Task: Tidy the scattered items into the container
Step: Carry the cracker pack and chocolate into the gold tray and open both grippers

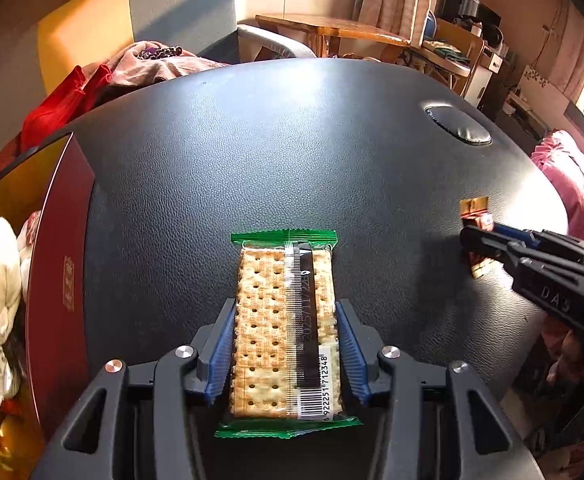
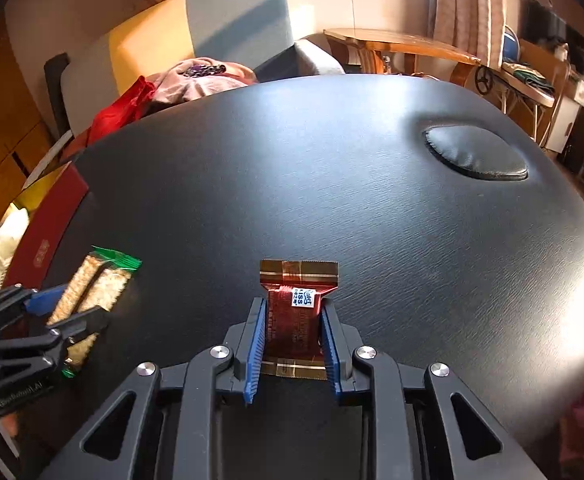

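Left gripper (image 1: 286, 316) clamped on cracker packet (image 1: 286, 328), blue pads pressed to both long sides, packet running lengthwise between the fingers over the black table (image 1: 292, 140). Right gripper (image 2: 292, 320) closed around small red-gold snack packet (image 2: 293, 316), same way. Red box (image 1: 62, 264) at the table's left edge, just left of the crackers, with white wrapped items inside. Oval cushioned inset (image 2: 475, 154) far right, well apart. Nothing lies between crackers and box
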Tool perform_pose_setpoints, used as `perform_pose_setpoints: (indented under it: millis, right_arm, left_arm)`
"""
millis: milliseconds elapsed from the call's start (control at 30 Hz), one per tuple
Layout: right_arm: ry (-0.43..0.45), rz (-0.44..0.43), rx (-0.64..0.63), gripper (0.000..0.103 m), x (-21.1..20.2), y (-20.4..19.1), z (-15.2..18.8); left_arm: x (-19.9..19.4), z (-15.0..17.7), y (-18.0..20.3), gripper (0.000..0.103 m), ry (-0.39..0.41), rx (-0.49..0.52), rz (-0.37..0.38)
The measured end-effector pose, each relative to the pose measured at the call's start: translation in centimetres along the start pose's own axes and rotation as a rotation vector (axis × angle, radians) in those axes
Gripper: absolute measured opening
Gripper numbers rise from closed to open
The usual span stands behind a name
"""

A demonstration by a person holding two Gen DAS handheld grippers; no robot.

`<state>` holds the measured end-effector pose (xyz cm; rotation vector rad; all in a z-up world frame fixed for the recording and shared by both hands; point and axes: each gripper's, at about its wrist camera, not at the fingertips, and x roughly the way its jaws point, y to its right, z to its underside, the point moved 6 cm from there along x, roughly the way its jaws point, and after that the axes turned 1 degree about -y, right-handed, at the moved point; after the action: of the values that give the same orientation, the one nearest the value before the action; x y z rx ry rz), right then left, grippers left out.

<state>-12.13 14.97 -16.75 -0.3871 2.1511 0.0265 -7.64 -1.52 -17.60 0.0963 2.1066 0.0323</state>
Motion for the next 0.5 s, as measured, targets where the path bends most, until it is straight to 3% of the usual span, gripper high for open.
perform_pose_setpoints:
  millis: [333,500]
  right_arm:
    - [0.007,-0.064,-0.029,0.025,-1.5,-4.6,0.9]
    - [0.04,-0.147,-0.06,0.025,-3.1,-8.5,-0.4]
  left_arm:
    - [-5.7,1.6,-1.6,0.048,0.101,-0.027,0.018]
    - [-9.8,1.1,-4.7,0.048,0.194,-0.089,-0.02]
